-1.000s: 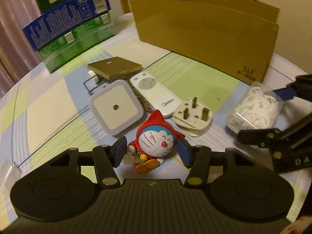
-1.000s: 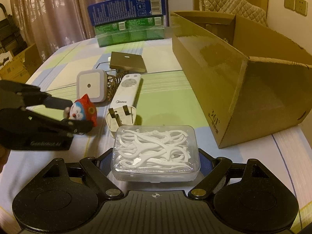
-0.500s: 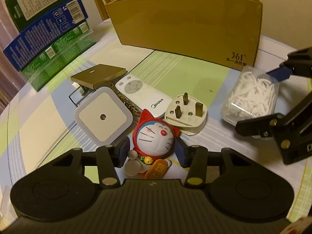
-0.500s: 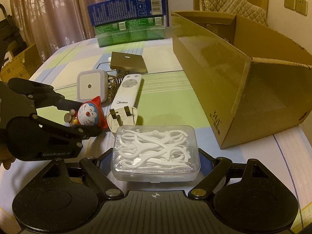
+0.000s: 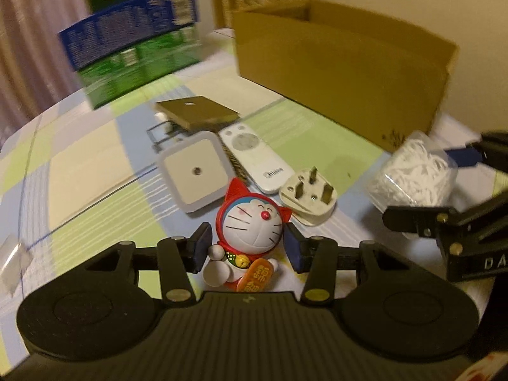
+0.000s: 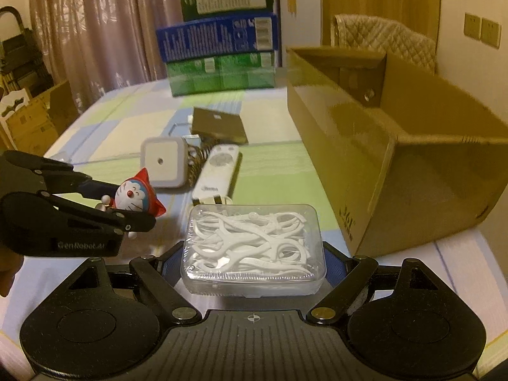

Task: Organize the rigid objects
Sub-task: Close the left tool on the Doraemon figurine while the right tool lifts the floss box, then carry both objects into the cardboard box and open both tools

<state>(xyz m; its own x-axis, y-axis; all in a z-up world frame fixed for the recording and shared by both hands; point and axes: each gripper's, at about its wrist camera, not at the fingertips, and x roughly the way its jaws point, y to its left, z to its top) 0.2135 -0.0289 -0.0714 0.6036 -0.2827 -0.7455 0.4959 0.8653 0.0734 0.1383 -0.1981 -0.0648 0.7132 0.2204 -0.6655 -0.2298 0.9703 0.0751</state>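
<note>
Stacked green and blue cartons (image 6: pixel 220 52) far across the table; quilted chair (image 6: pixel 385 39) beyond; curtains (image 6: pixel 95 28) far left.

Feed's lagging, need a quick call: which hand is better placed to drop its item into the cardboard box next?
Probably right: its tongs hold the floss-pick case lifted beside the cardboard box. The left tongs with the Doraemon figurine sit farther away.
</note>
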